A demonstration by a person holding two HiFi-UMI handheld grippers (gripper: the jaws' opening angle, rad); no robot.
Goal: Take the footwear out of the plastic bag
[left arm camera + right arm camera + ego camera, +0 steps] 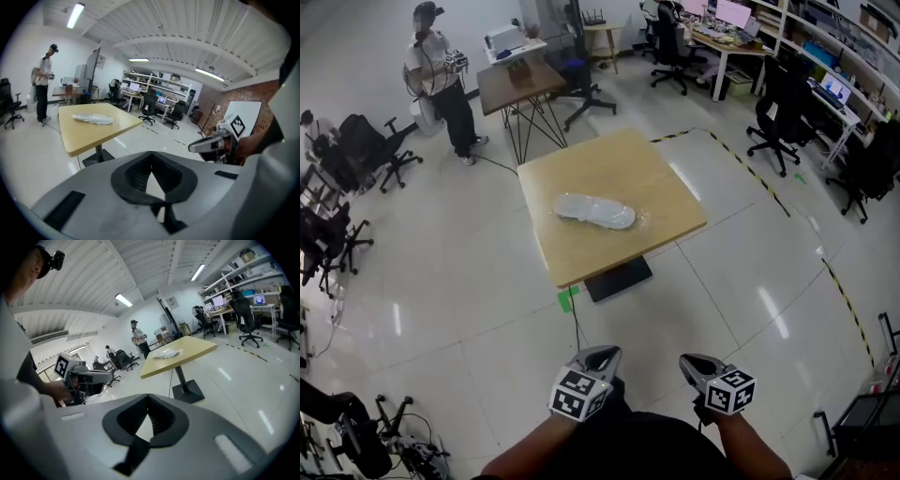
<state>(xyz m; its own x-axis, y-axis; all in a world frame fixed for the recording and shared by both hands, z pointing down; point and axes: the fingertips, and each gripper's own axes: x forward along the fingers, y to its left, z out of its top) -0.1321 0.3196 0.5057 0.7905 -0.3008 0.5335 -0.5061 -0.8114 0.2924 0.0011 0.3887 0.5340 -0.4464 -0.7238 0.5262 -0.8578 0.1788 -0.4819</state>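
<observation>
Head view: the plastic bag [595, 211] with the footwear inside lies flat near the middle of the table [609, 159], its long axis running from 10 to 4 o'clock. The left gripper [600, 356] and the right gripper [692, 364] are held low by the body. The bag is at 12 o'clock from them and well apart, so the step in hand looks like the approach. Another person [441, 84] stands at 10 o'clock, clear of the path.

Left gripper view: this claw is closed, pad against pad, with nothing in it. The bag [93, 119] sits at 10 o'clock above the jaws. Spread the jaws before arriving, then pinch loose film only, not the shoe.

Right gripper view: this claw is also closed and empty, and the bag [166, 352] lies at 1 o'clock. Which end of the bag is open cannot be told from here, so find the mouth first, then draw the shoe out while the other claw anchors the film.
</observation>
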